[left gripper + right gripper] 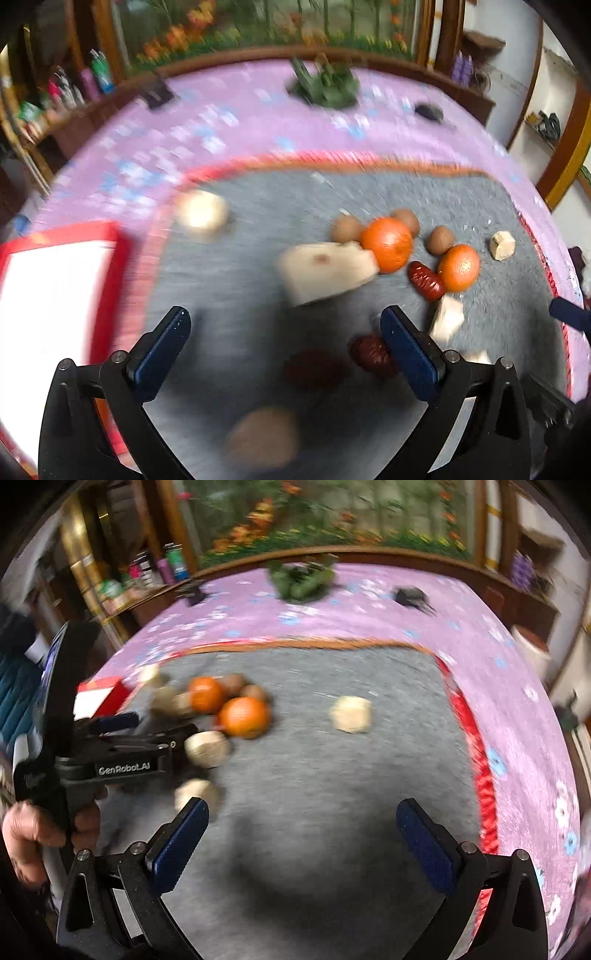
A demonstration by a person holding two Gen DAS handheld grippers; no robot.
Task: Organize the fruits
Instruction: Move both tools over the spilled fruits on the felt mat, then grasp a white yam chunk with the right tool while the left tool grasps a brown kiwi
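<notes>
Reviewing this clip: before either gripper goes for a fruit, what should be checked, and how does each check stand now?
1. Left gripper open and empty: ok, jaws wide with nothing between them.
2. Right gripper open and empty: ok, only grey mat shows between its fingers.
3. Red-rimmed tray in reach of the left gripper: ok, it sits at the mat's left edge, and looks empty where visible.
4. Fruit free to grasp: not ok; the larger orange touches a wooden block and brown round fruits.
5. Red date near the left gripper's right finger: cannot tell its exact position, blurred.
6. Image sharpness: not ok, both views blurred.
</notes>
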